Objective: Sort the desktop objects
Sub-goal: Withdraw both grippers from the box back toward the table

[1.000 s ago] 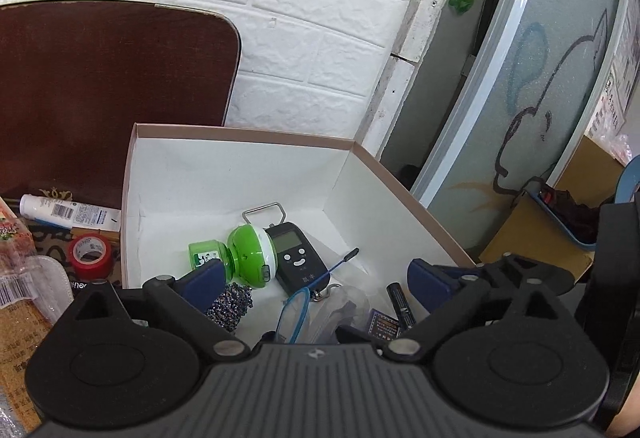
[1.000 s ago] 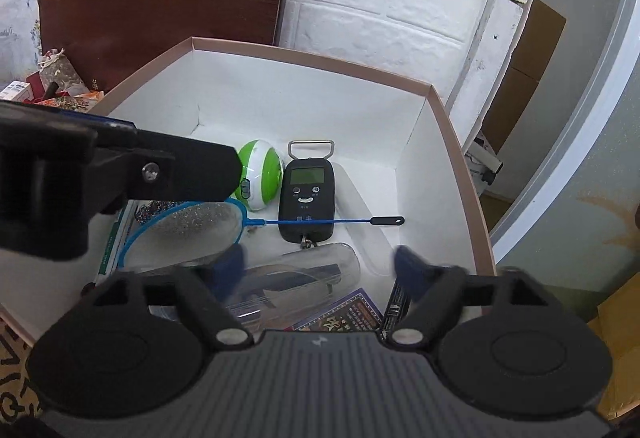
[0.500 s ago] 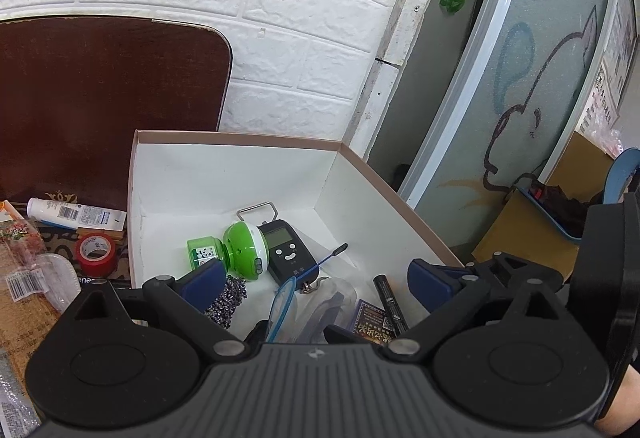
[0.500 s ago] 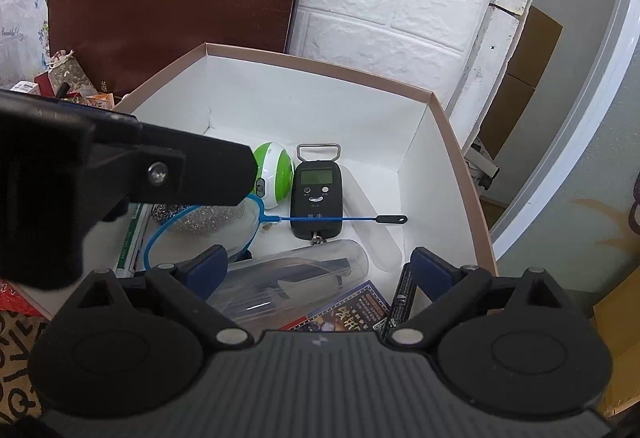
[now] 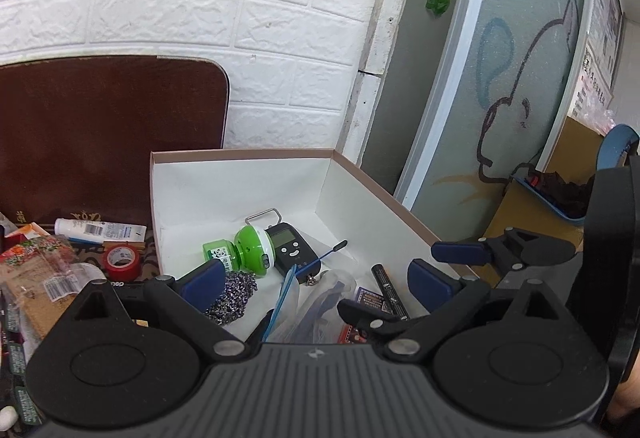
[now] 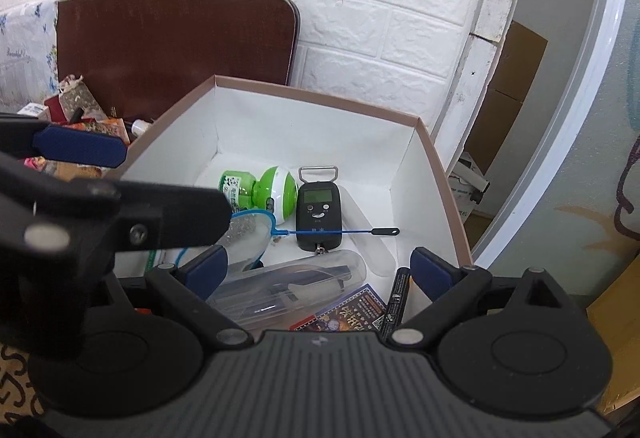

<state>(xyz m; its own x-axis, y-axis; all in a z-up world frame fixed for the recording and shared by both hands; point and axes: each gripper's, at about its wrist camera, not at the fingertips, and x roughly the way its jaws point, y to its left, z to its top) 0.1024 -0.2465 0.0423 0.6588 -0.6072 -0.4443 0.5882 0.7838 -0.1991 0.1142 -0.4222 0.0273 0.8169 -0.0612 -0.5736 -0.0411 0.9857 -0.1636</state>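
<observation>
Home room: white brick wall (image 5: pixel 240 18), cluttered table (image 5: pixel 80 158)

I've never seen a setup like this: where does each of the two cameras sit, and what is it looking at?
Left wrist: rides the left gripper, facing the white box and wall; the right gripper shows too.
Right wrist: rides the right gripper, above the box; the left gripper crosses its left.
Shared: box, black hanging scale.

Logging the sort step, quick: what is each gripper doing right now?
Left gripper: open, holding nothing, above the white box.
Right gripper: open, holding nothing.
</observation>
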